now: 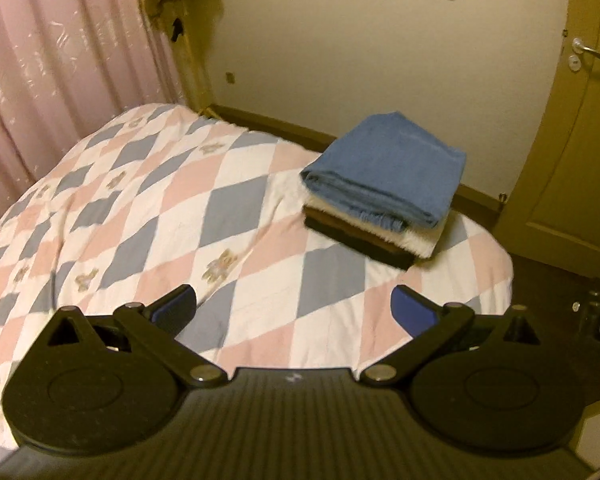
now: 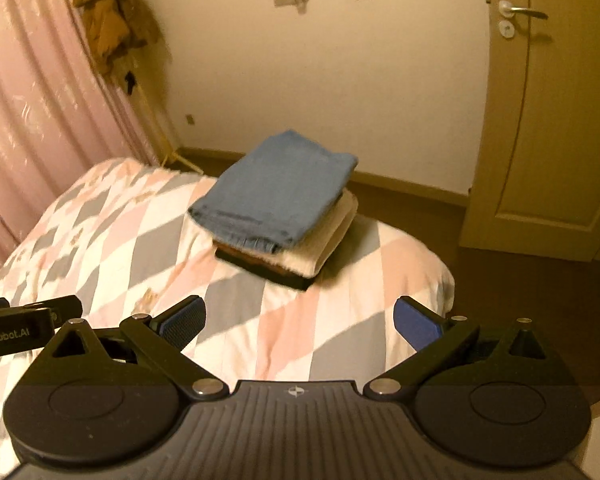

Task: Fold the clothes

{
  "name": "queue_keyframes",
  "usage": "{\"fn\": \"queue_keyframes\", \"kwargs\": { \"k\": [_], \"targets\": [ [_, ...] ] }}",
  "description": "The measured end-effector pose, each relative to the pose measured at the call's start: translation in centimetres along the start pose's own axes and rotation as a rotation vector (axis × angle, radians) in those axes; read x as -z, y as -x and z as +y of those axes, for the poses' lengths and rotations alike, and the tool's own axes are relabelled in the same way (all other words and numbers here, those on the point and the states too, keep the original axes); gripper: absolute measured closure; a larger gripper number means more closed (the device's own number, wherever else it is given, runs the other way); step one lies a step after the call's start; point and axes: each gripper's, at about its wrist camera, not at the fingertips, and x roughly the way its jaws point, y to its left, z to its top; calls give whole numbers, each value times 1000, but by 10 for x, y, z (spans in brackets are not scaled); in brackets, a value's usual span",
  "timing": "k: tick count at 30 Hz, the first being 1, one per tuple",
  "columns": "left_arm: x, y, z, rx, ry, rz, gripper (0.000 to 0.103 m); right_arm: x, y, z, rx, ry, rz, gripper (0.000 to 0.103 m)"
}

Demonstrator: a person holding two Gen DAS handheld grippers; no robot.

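Observation:
A stack of folded clothes (image 1: 380, 192) sits near the far right corner of the bed: a blue piece on top, then a cream one, a brown one and a black one at the bottom. It also shows in the right wrist view (image 2: 280, 208). My left gripper (image 1: 294, 308) is open and empty, held above the quilt, well short of the stack. My right gripper (image 2: 300, 320) is open and empty too, also short of the stack. The left gripper's body (image 2: 16, 328) shows at the left edge of the right wrist view.
The bed has a pink, grey and white diamond quilt (image 1: 160, 200). Pink curtains (image 1: 60, 60) hang on the left. A brown garment (image 2: 112, 16) hangs in the corner. A closed door (image 2: 548, 120) and dark floor (image 2: 520, 300) lie to the right, beyond the bed edge.

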Motion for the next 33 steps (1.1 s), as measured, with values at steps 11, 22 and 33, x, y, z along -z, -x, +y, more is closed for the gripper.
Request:
{"fn": "queue_keyframes", "kwargs": {
  "k": [11,22,33],
  "targets": [
    [27,-4,18,-73,10,56,1,21,-20,32,-22,58,87,0],
    [17,-39,6,-68,-10,83,1,10,-52,27,-7,57,97,0],
    [-10,-80,-6,-64,-16,103,1,-13,-96,19,-13,63,133,0]
  ]
}}
